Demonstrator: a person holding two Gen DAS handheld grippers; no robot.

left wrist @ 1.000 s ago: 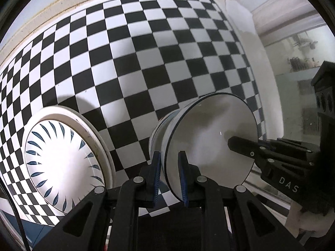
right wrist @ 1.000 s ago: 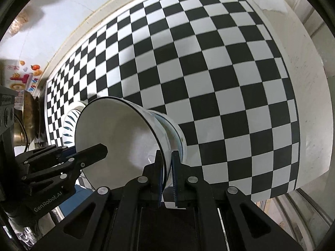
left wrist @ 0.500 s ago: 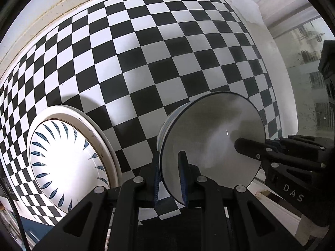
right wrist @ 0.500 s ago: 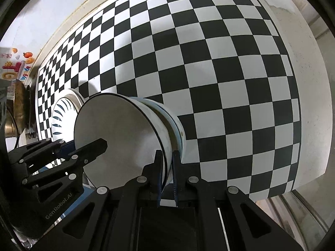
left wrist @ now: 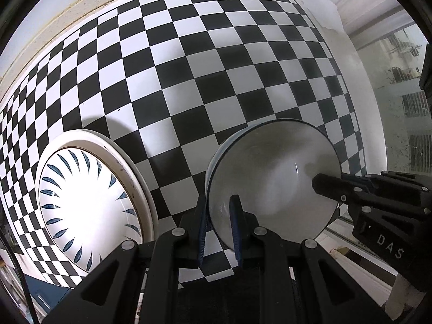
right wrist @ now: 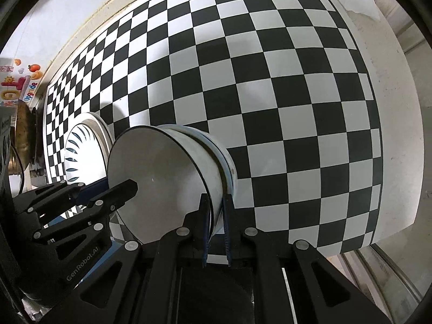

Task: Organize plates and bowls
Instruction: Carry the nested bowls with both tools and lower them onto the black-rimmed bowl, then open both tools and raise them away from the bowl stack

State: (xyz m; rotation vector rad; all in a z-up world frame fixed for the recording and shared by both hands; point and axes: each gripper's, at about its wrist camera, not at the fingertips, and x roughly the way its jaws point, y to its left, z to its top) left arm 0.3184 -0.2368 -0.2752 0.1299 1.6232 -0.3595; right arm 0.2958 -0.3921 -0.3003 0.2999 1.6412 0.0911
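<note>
A white bowl with a dark rim is nested in other bowls on the checkered tablecloth. My left gripper is shut on its near rim. My right gripper is shut on the opposite rim of the same bowl, whose stack shows blue-edged bowls beneath. Each gripper shows in the other's view, the right gripper and the left gripper. A stack of white plates with blue leaf marks lies left of the bowls and shows in the right wrist view.
The table's right edge runs close to a glass pane. A brass-coloured pan and a colourful sticker sit at the far left by the wall.
The bowl in both grippers has come down into the stack of bowls. Both grippers stayed shut on its rim and the views shifted slightly.
</note>
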